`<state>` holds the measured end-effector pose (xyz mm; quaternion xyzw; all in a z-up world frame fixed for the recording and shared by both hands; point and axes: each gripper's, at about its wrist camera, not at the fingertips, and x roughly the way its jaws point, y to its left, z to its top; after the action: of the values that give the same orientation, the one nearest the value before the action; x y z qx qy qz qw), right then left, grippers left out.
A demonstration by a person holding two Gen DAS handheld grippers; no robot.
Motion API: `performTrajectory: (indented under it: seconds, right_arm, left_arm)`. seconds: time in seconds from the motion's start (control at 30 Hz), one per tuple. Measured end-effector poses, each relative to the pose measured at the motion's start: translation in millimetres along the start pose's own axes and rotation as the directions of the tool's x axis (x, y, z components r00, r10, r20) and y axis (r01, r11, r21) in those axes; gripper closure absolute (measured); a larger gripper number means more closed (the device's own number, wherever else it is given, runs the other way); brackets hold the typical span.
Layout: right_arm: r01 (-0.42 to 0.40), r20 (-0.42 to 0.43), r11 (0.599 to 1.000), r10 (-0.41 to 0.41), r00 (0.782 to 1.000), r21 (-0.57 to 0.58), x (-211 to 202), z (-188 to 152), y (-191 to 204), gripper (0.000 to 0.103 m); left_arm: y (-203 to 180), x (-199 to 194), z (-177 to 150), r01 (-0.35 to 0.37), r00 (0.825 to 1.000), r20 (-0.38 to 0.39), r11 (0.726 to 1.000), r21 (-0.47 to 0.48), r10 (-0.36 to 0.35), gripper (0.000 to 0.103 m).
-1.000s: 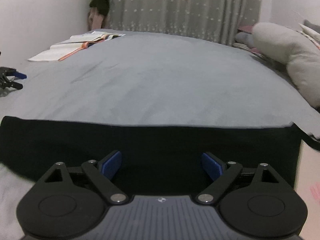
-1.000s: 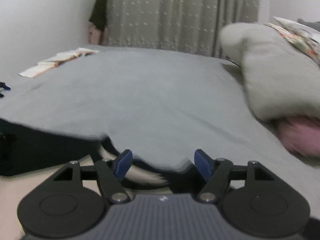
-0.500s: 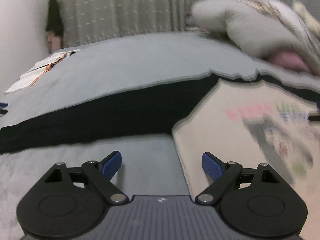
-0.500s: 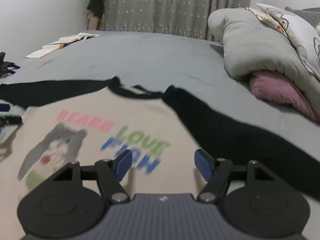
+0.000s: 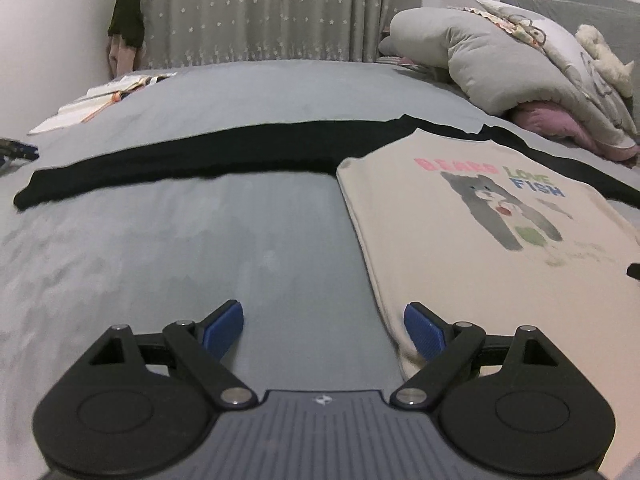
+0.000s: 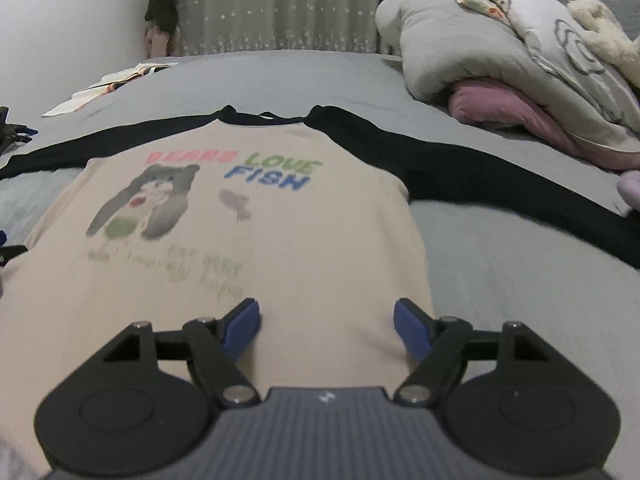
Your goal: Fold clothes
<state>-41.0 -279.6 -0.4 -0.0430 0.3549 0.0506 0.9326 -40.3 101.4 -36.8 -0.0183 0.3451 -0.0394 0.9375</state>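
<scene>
A beige shirt point(image 5: 460, 248) with a bear print and black long sleeves lies flat, front up, on the grey bed. Its left sleeve point(image 5: 200, 156) stretches straight out to the left, and its right sleeve point(image 6: 500, 176) runs off to the right. My left gripper point(image 5: 322, 316) is open at the shirt's lower left edge, one blue pad over the fabric's border and the other over bare sheet. My right gripper point(image 6: 326, 312) hovers over the lower right part of the shirt point(image 6: 280, 240). Its jaws are opening and nothing is pinched between the pads.
A rolled grey duvet point(image 6: 500, 52) with pillows and a pink blanket point(image 6: 520, 116) is piled at the right of the bed. An open book point(image 5: 100, 100) lies at the far left by the curtain. A black clip-like object point(image 5: 16, 152) sits at the left edge.
Both grippers have drawn back from the sleeve and collar line toward the shirt's hem. The whole print and both sleeves now show. The right jaws stand a little wider.
</scene>
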Motion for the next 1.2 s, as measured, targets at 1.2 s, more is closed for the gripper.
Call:
performTrajectory:
  seconds: [1.2]
  right_arm:
    - [-0.268, 0.158, 0.777, 0.217, 0.963, 0.570, -110.5, -112.7, -88.9, 0.035]
  left_arm:
    - [54.5, -67.0, -45.8, 0.326, 0.928, -0.004, 0.819, -0.472, -0.372, 0.016]
